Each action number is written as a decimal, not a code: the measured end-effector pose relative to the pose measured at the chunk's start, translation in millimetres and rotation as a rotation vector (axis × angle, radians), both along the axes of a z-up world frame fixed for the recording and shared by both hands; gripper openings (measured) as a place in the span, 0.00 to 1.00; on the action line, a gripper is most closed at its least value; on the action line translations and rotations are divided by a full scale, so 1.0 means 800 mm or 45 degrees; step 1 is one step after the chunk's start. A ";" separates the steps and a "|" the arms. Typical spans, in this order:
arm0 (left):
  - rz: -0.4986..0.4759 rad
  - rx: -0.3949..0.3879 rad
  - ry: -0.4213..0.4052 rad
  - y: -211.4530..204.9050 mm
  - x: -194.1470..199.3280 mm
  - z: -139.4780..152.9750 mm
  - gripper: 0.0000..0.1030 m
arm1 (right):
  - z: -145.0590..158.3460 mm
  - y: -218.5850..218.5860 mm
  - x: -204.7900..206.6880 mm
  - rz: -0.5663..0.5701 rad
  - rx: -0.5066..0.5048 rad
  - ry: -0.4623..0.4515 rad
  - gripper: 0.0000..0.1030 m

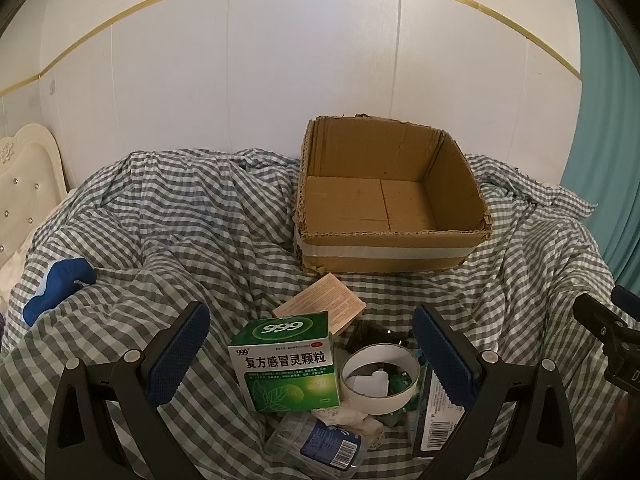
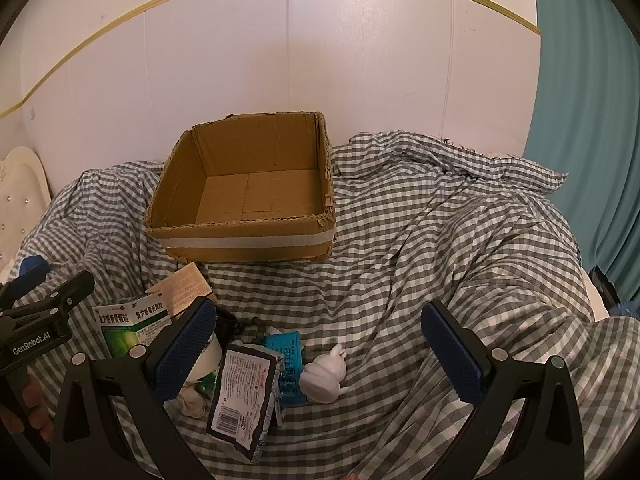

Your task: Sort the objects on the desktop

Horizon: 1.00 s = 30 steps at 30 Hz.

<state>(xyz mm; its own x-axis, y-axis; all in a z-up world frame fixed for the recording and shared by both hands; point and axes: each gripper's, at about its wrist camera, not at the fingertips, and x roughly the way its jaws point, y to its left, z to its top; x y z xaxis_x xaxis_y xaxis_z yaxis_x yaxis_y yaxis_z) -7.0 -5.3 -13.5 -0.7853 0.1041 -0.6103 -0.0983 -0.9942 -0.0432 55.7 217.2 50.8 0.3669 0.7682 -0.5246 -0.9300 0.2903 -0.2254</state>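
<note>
Both my claws are hovering wide apart over the pile, gripping nothing.

Between my left gripper (image 1: 312,354)'s spread fingers, a green medicine box (image 1: 287,358) is standing beside a white tape roll (image 1: 380,372), a plastic bottle (image 1: 320,446) lying nearest me. My right gripper (image 2: 316,354) is framing a barcoded packet (image 2: 244,392), a teal card (image 2: 289,364) and a white figurine (image 2: 326,374). Farther off on the checked blanket (image 2: 440,240), the cardboard box (image 1: 394,234) is sitting empty against the wall.

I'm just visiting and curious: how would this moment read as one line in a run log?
stage: start | left tongs: open, over green box | right tongs: open, empty | carton: empty | pile: unsorted
</note>
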 end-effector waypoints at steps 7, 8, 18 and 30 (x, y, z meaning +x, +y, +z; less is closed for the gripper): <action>-0.016 0.004 -0.004 0.000 0.000 -0.001 1.00 | -0.001 0.001 0.001 -0.033 -0.001 -0.001 1.00; -0.019 0.004 -0.005 0.000 0.000 -0.001 1.00 | -0.002 0.000 0.000 -0.036 -0.001 -0.001 1.00; -0.038 0.009 -0.020 0.000 -0.001 -0.004 1.00 | -0.002 0.000 0.001 -0.078 0.001 -0.001 1.00; -0.047 0.030 -0.118 -0.007 -0.008 -0.017 1.00 | -0.003 0.000 0.003 -0.094 -0.005 0.021 1.00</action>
<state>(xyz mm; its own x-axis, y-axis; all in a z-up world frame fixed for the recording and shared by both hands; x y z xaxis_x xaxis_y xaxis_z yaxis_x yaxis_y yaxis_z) -13.8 -10.6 -27.2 -0.7210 0.1471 -0.6772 -0.1295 -0.9886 -0.0769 58.1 217.5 48.1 0.4139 0.7373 -0.5339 -0.9097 0.3575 -0.2114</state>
